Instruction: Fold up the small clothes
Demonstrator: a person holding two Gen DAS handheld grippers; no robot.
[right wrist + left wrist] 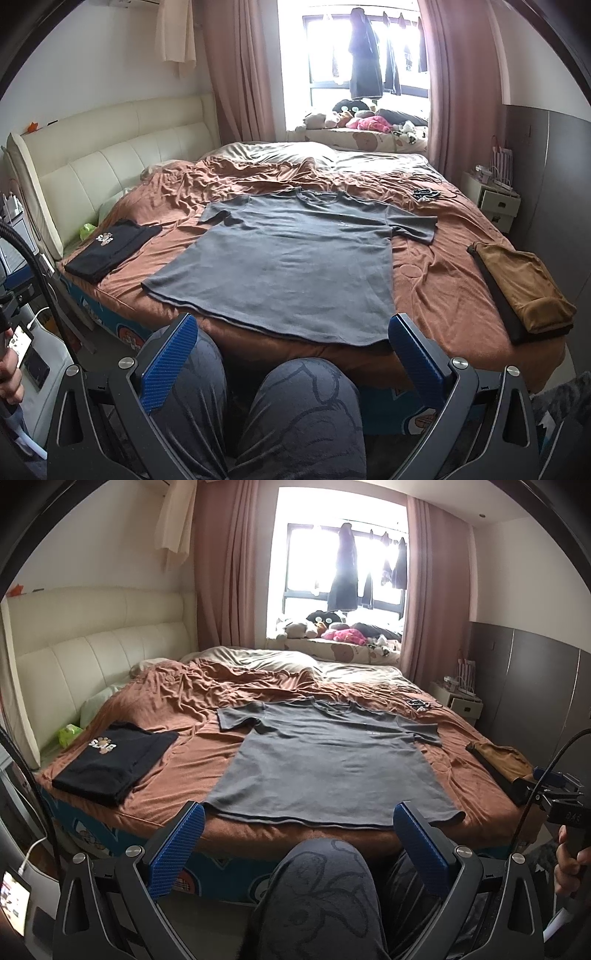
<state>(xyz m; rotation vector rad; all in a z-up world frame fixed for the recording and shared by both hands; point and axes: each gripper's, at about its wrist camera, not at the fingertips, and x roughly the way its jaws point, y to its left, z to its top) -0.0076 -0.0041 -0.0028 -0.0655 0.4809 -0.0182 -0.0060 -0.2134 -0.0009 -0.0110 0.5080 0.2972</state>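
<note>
A grey T-shirt [325, 764] [284, 258] lies spread flat on the brown bedsheet, sleeves out, collar toward the window, hem at the bed's near edge. My left gripper [299, 814] is open, its blue-padded fingers [181, 845] wide apart just short of the hem, with nothing between them. My right gripper [291, 325] is open as well, its fingers [413, 362] straddling the hem's near edge from in front without touching it. The person's patterned grey knees [295, 410] sit under both grippers.
A folded black T-shirt [114, 760] with a printed logo lies at the bed's left. A folded tan-and-dark garment stack [524, 288] lies at the right edge. A green packet [69, 734], small dark items [426, 194], a nightstand [495, 201] and a cream headboard [88, 657] surround the bed.
</note>
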